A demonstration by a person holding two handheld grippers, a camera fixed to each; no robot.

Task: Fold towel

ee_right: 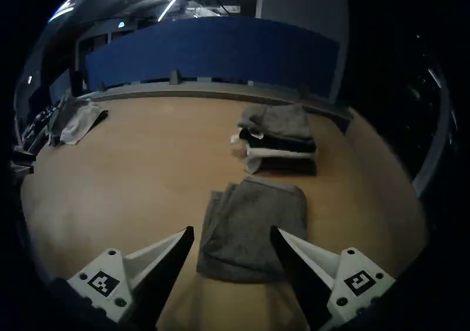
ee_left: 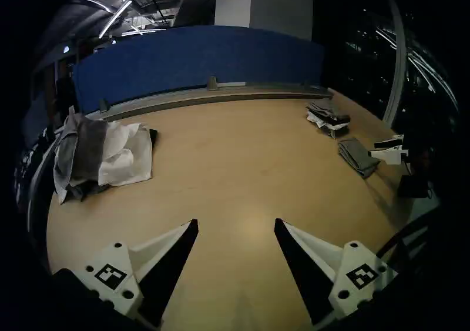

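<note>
Two hand-held grippers, both spread open, neither clamped on anything.

Your left hand-held gripper point(ee_left: 235, 221) sits low over bare desk point(ee_left: 235, 154), fingers wide apart, gripping nothing. Ahead of it and off to its left is a loose heap of towels point(ee_left: 100, 151), grey and white, unfolded, near the desk's far edge. Ahead and to its right is a short stack of folded towels point(ee_left: 328, 116). Nearer than the stack and just apart from it, one folded grey towel point(ee_left: 357, 156) lies flat.

Your right hand-held gripper point(ee_right: 231, 228) is open too and holds nothing. The folded grey towel lies flat on the desk directly in front of it, with its near part showing in the gap between the two fingers. Can't tell whether the fingertips touch the cloth. The towel is a rough rectangle with layered edges on its left side. Beyond it, straight ahead and slightly right, sits the stack: grey on top, dark and white layers under it, apart from the single towel. Far ahead-left of this gripper the loose heap shows small. A blue partition point(ee_left: 200, 57) runs along the desk's far edge, behind everything.
</note>
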